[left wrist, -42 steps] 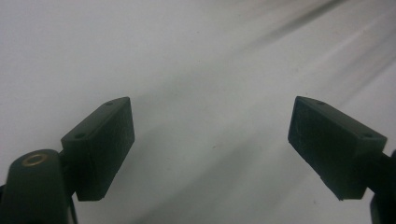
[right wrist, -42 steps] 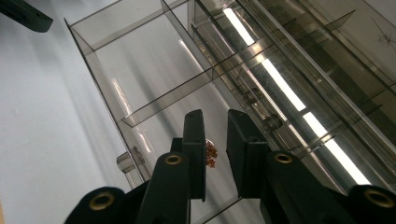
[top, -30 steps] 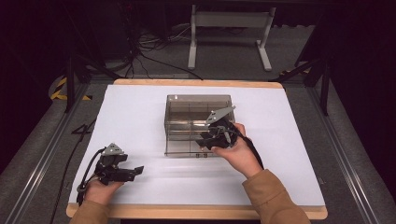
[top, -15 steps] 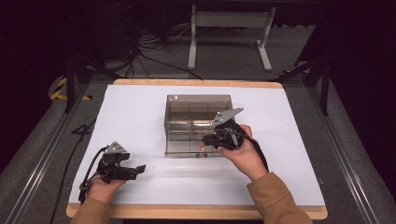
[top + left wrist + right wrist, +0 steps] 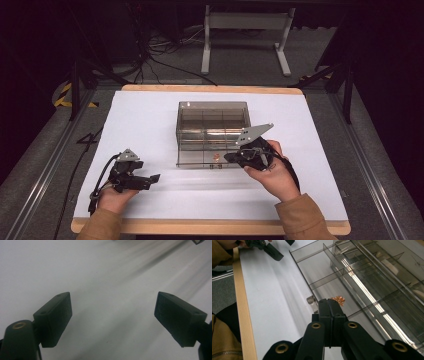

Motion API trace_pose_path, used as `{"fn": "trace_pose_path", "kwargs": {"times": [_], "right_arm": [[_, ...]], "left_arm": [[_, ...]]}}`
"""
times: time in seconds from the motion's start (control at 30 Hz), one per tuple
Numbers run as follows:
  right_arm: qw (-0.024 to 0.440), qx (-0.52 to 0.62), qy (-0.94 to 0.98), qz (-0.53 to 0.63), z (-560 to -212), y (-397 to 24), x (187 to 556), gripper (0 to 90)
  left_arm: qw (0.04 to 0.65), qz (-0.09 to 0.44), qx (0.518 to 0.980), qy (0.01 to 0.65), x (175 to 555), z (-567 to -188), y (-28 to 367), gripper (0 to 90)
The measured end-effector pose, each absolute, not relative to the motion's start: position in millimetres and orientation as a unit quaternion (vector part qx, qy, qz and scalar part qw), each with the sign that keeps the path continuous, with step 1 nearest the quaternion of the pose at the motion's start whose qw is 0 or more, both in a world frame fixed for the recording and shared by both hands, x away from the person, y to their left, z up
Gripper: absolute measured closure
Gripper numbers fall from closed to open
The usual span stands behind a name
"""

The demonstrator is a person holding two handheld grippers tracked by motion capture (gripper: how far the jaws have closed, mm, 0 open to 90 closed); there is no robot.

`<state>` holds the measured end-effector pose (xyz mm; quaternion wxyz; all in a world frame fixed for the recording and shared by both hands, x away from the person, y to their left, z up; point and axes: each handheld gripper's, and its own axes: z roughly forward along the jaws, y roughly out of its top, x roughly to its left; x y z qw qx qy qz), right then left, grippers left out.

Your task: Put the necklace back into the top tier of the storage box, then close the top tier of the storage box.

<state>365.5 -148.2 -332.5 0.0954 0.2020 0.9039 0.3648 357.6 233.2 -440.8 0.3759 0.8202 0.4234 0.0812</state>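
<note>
A smoky clear compartment box (image 5: 212, 132) lies on the white table top (image 5: 145, 120), its open tray reaching toward me. A small heap of copper-coloured bits (image 5: 338, 300) sits in a front compartment, seen also as an orange speck (image 5: 216, 165). My right gripper (image 5: 230, 158) hovers at the box's front right corner. Its jaws have just been closing and now press flat together (image 5: 329, 303) right above the heap, with nothing visible between them. My left gripper (image 5: 153, 179) rests low at the front left, open (image 5: 112, 317) over bare table.
A wooden strip (image 5: 210, 227) edges the table on my side. Beyond the far edge are a metal stand (image 5: 245, 30) and floor cables (image 5: 150, 55). Rails run along both sides. The left gripper (image 5: 273, 251) shows far off in the right gripper view.
My right hand has drifted a little to the right and slightly up along the box front, and its jaws have come together. The left hand has stayed put.
</note>
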Motion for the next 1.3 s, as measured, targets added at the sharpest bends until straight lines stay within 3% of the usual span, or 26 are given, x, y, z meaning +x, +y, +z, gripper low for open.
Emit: {"fn": "trace_pose_path", "kwargs": {"times": [1.0, 1.3], "right_arm": [[0.057, 0.149, 0.944, 0.288, -351, -145, 356, 90.0], [0.071, 0.154, 0.947, 0.272, -360, -141, 363, 90.0]], "left_arm": [[0.375, 0.082, 0.822, 0.421, 357, -440, 232, 15.3], [0.373, 0.082, 0.82, 0.426, 354, -441, 234, 15.2]]}}
